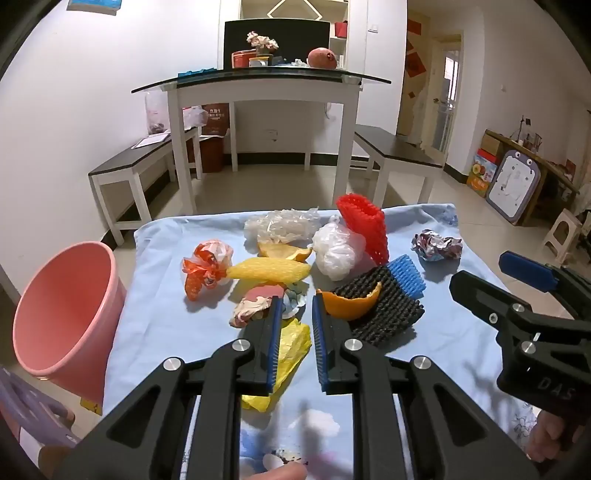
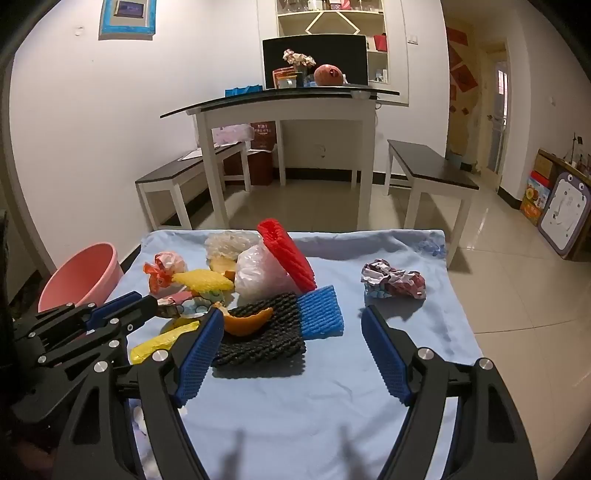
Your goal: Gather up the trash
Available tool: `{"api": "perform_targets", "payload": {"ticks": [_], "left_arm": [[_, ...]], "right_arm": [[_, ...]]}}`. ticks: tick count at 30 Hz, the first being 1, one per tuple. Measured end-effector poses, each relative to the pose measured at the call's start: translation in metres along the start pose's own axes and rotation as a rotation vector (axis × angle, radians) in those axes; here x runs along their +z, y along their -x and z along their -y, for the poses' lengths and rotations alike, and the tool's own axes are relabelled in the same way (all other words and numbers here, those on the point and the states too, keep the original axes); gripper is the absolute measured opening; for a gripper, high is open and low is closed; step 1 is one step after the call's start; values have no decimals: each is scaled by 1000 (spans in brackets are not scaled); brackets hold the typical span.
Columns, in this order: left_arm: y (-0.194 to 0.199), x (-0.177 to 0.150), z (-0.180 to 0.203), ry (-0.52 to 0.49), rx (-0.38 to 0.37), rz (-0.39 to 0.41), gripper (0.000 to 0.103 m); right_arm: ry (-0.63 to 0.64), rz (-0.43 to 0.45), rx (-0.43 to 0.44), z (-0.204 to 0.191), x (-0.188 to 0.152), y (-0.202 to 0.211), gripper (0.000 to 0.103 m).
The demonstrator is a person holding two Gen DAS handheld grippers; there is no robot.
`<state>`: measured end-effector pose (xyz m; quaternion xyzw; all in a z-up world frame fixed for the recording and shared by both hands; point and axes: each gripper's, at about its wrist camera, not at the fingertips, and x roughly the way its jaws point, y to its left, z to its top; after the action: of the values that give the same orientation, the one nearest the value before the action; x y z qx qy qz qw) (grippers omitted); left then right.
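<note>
I see white walls, glossy pale tile floor. White-legged table with dark glass top stands at far wall, dark bench on its left, second bench on its right. Black chair back behind table. Built-in white shelves above. Blue-framed picture on left wall. Door at right, red paper decorations beside it. Indoor light, warm near doorway.

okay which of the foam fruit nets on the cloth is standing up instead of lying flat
The red foam net. It stands tilted, leaning on the white plastic bag, while the yellow net, black net and blue net lie flat.
</note>
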<state>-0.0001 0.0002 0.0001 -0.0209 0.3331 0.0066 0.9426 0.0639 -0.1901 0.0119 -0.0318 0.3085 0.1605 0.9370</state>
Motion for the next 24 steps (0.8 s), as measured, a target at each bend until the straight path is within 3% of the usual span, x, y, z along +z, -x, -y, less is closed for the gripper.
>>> {"api": "perform_targets", "payload": {"ticks": [24], "left_arm": [[6, 2, -8, 9, 19, 10, 17]], "right_arm": [[5, 17, 10, -7, 0, 5, 76]]}}
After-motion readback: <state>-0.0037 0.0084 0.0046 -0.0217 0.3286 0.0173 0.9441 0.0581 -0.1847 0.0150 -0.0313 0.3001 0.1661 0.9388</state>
